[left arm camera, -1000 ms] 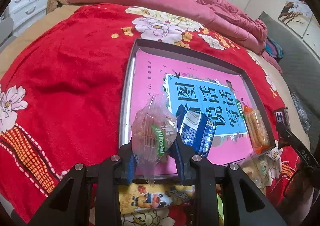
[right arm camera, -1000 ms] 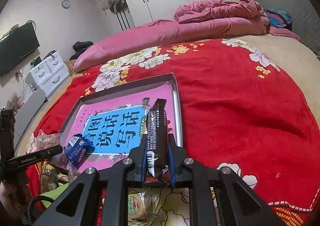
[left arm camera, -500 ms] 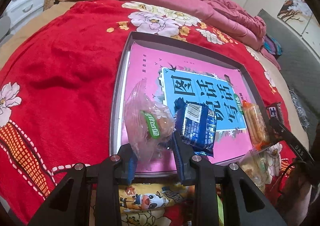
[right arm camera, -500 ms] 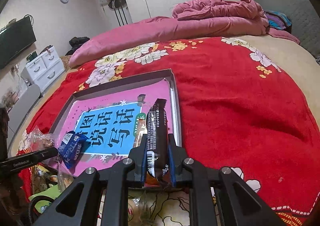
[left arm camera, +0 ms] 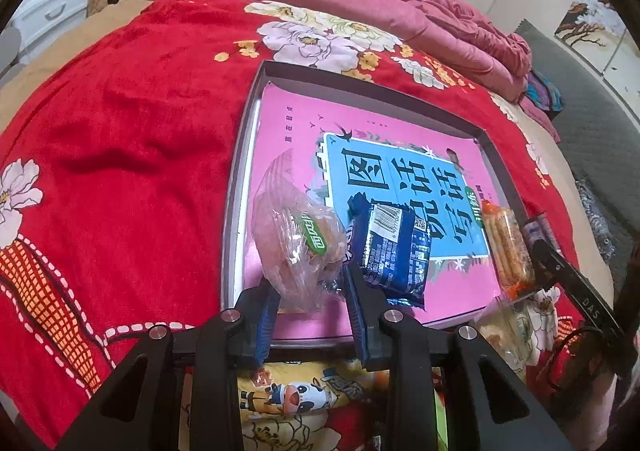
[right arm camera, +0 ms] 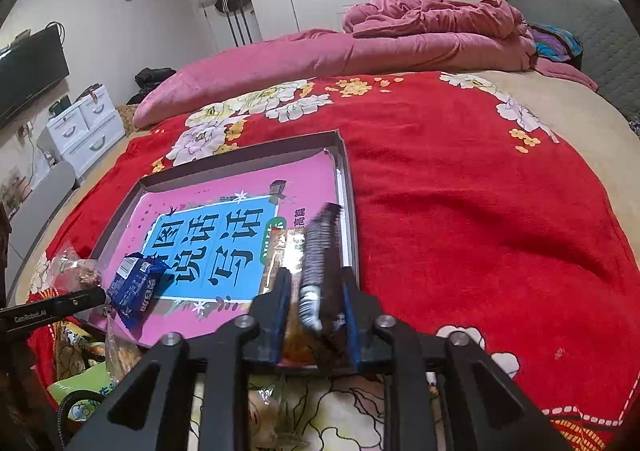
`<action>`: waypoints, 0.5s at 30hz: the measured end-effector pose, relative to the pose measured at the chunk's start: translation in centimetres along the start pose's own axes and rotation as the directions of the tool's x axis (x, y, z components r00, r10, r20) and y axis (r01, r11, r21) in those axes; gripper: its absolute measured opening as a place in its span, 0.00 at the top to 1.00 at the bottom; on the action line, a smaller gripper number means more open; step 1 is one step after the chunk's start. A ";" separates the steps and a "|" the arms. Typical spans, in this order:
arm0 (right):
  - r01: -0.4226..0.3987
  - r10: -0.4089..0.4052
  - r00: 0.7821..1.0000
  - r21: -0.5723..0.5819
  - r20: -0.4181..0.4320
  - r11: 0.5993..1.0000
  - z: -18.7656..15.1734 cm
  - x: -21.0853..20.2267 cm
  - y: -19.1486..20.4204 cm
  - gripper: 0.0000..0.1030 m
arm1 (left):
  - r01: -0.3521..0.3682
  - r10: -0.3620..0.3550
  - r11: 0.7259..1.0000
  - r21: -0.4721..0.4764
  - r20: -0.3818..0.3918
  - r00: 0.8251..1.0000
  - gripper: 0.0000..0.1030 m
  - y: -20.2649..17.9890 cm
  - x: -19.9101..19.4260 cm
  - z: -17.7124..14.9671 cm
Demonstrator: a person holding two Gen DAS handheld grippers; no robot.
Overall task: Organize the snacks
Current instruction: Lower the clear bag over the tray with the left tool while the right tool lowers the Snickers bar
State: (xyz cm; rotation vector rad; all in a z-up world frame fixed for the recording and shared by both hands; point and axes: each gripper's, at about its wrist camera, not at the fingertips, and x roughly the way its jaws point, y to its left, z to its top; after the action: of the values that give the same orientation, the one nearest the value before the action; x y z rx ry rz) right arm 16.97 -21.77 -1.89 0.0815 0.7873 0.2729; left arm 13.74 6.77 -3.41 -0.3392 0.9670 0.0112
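Note:
A grey tray [left arm camera: 242,155] with a pink and blue book cover inside lies on the red bed; it also shows in the right wrist view [right arm camera: 240,159]. My left gripper [left arm camera: 308,287] has its jaws spread, and a clear bag of pastry [left arm camera: 298,243] lies between them on the tray's near left. A blue snack pack [left arm camera: 394,255] lies beside it. My right gripper [right arm camera: 314,291] has its jaws apart around a dark striped bar [right arm camera: 320,251], which tilts loose over the tray's right side. An orange cracker pack [left arm camera: 506,247] lies there too.
Several loose snack packs [left arm camera: 288,399] lie on the blanket below the tray's near edge. A red flowered blanket [right arm camera: 480,211] covers the bed, with pink quilts [right arm camera: 400,39] at the far side. White drawers [right arm camera: 80,131] stand at the left.
Both grippers went from shut to open. The pastry bag dropped onto the tray's left side, and the dark bar tipped loose between the right jaws.

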 end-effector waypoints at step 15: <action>-0.050 0.050 0.999 -0.030 -0.001 0.998 -0.7 -1.9 0.6 0.69 | 0.016 -0.017 0.999 -0.030 -0.012 1.000 0.68 0.5 -0.6 -0.4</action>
State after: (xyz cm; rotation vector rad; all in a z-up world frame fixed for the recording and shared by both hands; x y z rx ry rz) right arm 15.05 -21.73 -1.00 0.0731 0.7823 0.3316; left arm 12.98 7.19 -3.22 -0.3751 0.9770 0.0083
